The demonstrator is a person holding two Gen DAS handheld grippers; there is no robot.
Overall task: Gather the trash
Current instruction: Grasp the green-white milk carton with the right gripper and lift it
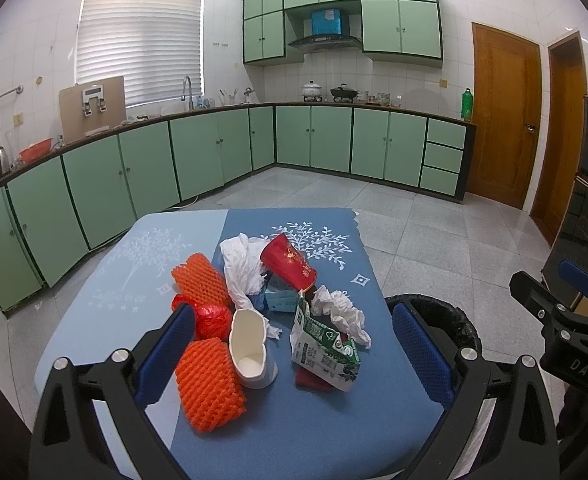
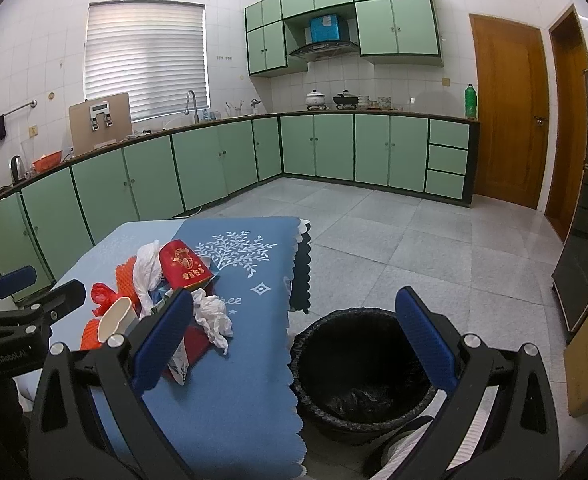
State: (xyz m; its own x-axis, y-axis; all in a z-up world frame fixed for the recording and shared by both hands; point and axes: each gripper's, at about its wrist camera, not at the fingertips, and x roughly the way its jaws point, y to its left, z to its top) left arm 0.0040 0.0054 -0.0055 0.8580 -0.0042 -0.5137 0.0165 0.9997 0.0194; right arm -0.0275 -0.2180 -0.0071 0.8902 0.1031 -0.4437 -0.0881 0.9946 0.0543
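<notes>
We see the table (image 1: 313,432) heaped with trash, the lined bin (image 2: 357,360) on the floor beside its right edge. All looks light and crushable: foam nets (image 1: 210,384), white cup (image 1: 250,348), red cup (image 1: 290,266), carton (image 1: 325,348), tissues (image 1: 343,312). Pinch edges. Left gripper (image 1: 294,352) and right gripper (image 2: 294,344) both gape empty; items overlap.

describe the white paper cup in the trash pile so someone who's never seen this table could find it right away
On the blue tablecloth, look at the near edge of the trash pile. The white paper cup lies tipped over beside an orange foam net; it is the only plain white, squashed cup.
</notes>
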